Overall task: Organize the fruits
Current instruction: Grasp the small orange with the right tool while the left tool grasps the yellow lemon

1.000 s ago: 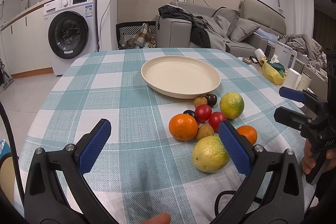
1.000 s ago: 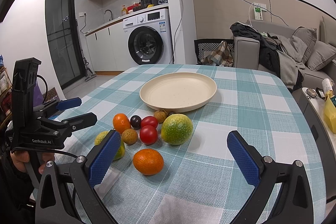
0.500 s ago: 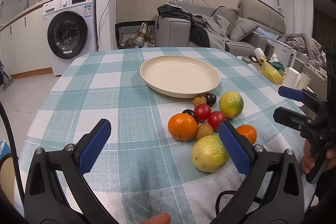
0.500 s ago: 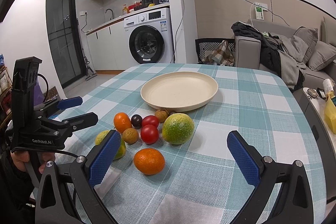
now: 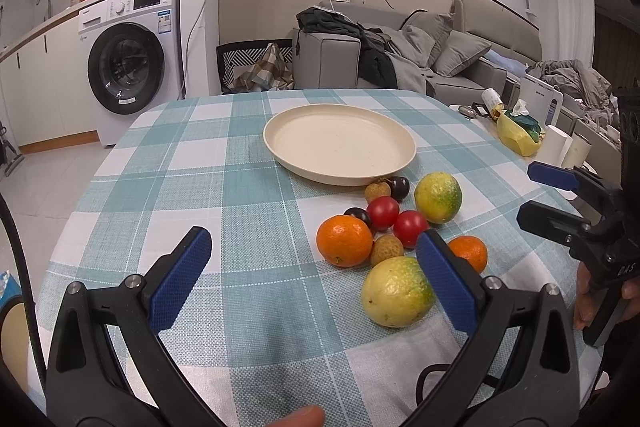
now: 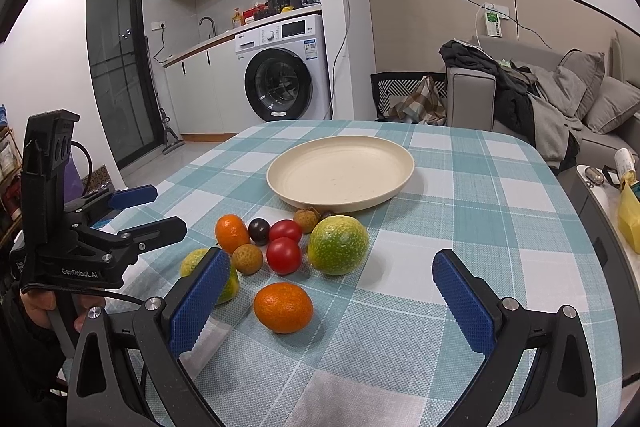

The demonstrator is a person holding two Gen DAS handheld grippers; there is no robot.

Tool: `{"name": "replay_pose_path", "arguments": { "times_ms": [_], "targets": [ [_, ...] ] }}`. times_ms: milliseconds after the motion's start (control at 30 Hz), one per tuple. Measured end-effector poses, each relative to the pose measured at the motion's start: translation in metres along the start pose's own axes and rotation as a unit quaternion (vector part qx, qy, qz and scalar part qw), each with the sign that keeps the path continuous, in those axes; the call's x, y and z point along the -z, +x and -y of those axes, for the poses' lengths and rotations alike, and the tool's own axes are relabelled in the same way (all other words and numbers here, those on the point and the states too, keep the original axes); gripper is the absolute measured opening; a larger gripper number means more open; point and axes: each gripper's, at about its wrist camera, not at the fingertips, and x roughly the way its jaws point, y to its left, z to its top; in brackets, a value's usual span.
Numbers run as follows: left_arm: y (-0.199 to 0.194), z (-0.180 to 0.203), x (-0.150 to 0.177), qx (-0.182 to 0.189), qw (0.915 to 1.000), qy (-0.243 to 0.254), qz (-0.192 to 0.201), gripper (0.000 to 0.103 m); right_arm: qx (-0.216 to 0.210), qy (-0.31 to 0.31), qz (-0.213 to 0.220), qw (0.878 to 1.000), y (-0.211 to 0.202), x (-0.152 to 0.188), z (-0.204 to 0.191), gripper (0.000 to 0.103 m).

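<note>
Plate: a cream plate sits empty near the middle of the checked tabletop.
Fruit: everything lies in a loose cluster on the cloth just in front of the plate, none on it yet.
Big pieces: a green-yellow citrus nearest the plate and a yellower one closest to the left gripper.
Oranges: one orange lies apart at the front of the cluster, another orange at its left edge.
Small pieces: two red tomatoes, dark plums and brown longans touch each other in the middle.
Left gripper: jaws wide apart, holding nothing, hovering above the cloth.
Right gripper: jaws spread wide, empty, the front orange between them in view.
Handling: citrus looks firm and light, and round enough to roll, so grip it across its widest part; the tomatoes look smooth, soft and bruisable, needing a gentle squeeze.
Risk: nudging one small fruit will likely scatter its neighbours.
</note>
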Motion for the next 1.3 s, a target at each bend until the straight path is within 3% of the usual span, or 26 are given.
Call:
{"name": "replay_pose_path", "arguments": {
  "times_ms": [433, 633, 800, 1167, 1300],
  "targets": [
    [0.004, 0.01, 0.005, 0.005, 0.9999, 0.006, 0.006, 0.102, 0.01, -0.005, -0.006, 1.0, 0.0, -0.002, -0.001, 0.103],
    [0.002, 0.013, 0.005, 0.017, 0.9997, 0.017, 0.002, 0.102, 0.02, 0.009, -0.028, 0.999, 0.008, -0.003, 0.004, 0.103],
    [0.002, 0.014, 0.005, 0.023, 0.9994, 0.024, -0.007, 0.102, 0.025, -0.017, -0.052, 0.998, 0.015, -0.002, -0.005, 0.103],
    [0.011, 0.027, 0.007, 0.052, 0.9965, 0.049, -0.043, 0.102, -0.007, 0.01, -0.087, 0.996, 0.025, 0.0, -0.002, 0.102],
    [0.013, 0.032, 0.009, 0.06, 0.9952, 0.059, -0.05, 0.101, -0.024, 0.015, -0.096, 0.995, 0.026, -0.001, -0.001, 0.092]
  ]
}}
